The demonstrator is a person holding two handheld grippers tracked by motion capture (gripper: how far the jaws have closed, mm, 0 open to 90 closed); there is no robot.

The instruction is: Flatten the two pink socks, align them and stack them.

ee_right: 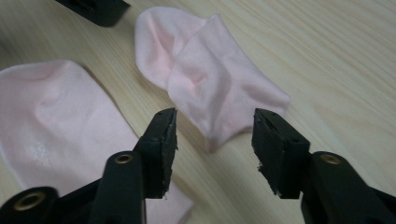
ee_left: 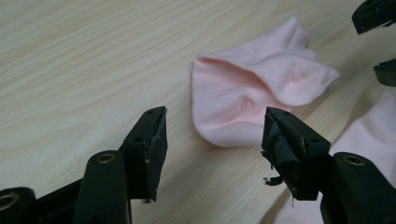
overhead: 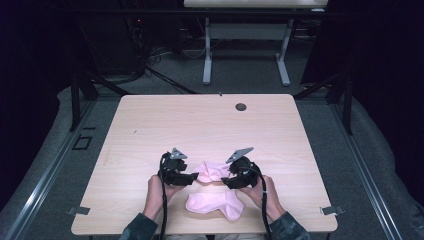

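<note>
Both the left gripper (ee_left: 212, 135) and right gripper (ee_right: 215, 135) gape empty around the crumpled sock (overhead: 212, 171). Closing unevenly could snag one layer, dragging it onto the flat sock (overhead: 216, 204) beside them.

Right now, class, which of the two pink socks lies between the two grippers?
The crumpled sock, farther from the person, lies between them; the flat sock rests nearer the table's front edge.

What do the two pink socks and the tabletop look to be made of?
Socks: soft matte knit, likely cotton blend; they crease and slump limply. Tabletop: pale wood-grain surface, probably laminate; the streaked grain looks flat and smooth with a slight sheen.
</note>
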